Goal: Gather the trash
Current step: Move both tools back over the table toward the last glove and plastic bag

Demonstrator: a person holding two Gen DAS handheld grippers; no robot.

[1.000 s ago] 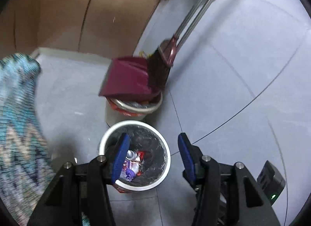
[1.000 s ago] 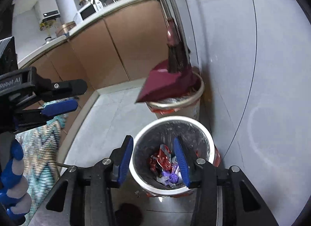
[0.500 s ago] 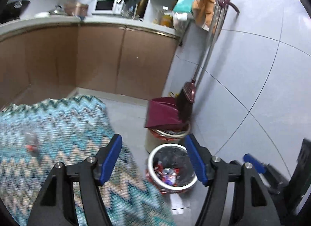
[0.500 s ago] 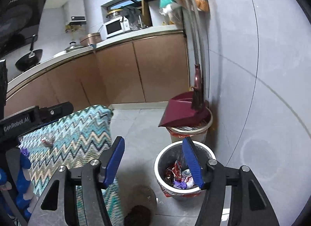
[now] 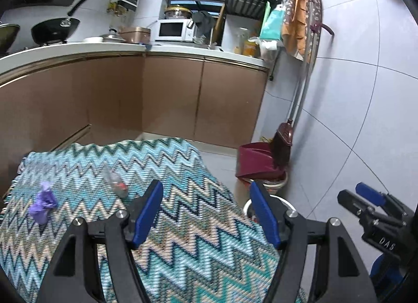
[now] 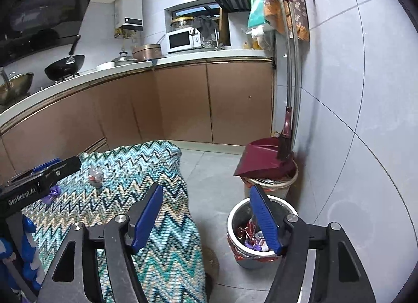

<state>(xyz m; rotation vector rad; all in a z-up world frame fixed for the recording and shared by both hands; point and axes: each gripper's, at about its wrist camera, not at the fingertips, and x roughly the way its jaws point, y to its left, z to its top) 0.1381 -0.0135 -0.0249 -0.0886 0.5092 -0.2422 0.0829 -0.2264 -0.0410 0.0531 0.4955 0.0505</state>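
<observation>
Purple crumpled wrapper [image 5: 43, 205] on zigzag cloth [image 5: 183, 211]; clear packet [image 5: 116, 181], perhaps plastic; both jaws just opened, empty.

A crumpled wrapper [image 5: 43, 203] is lying on the left of the covered surface [image 5: 183, 224], with a clear wrapper [image 5: 115, 180] sitting to its right, farther off. Right of the surface, the near bin [image 6: 261, 232] is standing on the floor, holding trash. Just behind it, a dustpan [image 6: 263, 159] is resting on the far bin [image 6: 271, 185].

Left gripper [image 5: 206, 207] and right gripper [image 6: 206, 210] sit low in frame, tilted downward — jaws just opened wider, nothing between them.
</observation>
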